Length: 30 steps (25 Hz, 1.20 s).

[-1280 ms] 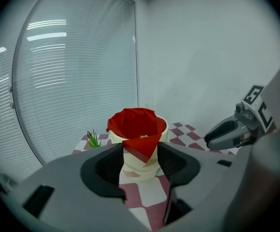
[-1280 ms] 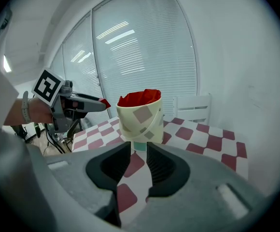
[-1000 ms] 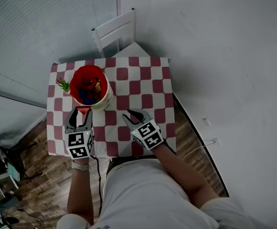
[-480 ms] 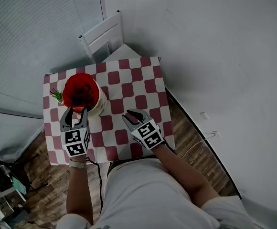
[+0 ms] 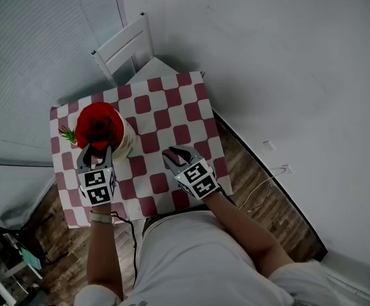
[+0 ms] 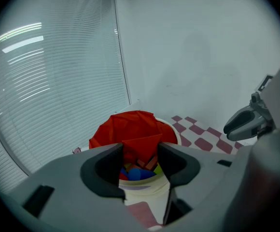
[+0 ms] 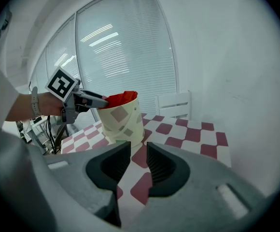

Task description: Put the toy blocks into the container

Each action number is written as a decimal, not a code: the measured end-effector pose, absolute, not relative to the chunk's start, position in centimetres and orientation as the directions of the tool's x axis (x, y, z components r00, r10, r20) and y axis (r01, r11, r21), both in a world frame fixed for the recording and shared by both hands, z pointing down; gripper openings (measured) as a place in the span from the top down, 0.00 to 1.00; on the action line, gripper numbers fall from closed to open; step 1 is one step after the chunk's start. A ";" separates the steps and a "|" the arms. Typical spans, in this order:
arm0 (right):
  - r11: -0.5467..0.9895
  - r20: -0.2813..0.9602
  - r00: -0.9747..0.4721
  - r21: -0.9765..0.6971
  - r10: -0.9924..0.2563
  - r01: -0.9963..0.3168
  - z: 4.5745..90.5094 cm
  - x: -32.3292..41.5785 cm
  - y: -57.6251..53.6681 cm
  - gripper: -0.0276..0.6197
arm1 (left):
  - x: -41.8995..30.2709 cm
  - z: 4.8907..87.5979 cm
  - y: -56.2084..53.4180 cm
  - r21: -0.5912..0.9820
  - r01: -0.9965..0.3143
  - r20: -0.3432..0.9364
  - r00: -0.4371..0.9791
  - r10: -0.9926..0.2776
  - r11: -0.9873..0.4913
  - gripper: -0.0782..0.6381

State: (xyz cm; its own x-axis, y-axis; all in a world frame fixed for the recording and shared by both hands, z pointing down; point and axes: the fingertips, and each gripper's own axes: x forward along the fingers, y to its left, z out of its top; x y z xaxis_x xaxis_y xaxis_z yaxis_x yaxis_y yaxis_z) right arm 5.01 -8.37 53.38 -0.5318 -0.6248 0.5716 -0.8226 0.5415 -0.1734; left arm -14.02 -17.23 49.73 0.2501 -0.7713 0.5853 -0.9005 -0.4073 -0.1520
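Blocks [image 6: 138, 173] lay in the bucket [image 5: 126, 146]; our left gripper [image 5: 97, 150] pinched what seemed a red triangle [image 6: 139, 146], our right gripper [image 5: 177, 152] stood slightly parted, empty.

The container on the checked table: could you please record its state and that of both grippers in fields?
Container: cream, red-lined, upright on the checked table
Contents: toy blocks inside
Left gripper: shut on a red flap at the rim; liner or block unclear
Right gripper: open, empty, above the table

left gripper [image 5: 96, 152]: jaws clamp red block [image 6: 140, 143] | right gripper [image 5: 178, 153]: jaws apart, empty
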 end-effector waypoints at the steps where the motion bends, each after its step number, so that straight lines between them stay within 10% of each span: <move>1: 0.539 0.573 -0.530 -0.175 -0.625 -0.824 53.5 5.1 -8.3 0.82 | -14.0 49.9 -17.3 -0.155 -0.899 0.590 0.249 -0.768 -0.410 0.59; 30: 0.615 0.534 -0.609 -0.195 -0.587 -0.764 51.7 4.2 -7.6 0.82 | -13.8 47.9 -14.5 -0.105 -0.926 0.550 0.249 -0.797 -0.362 0.58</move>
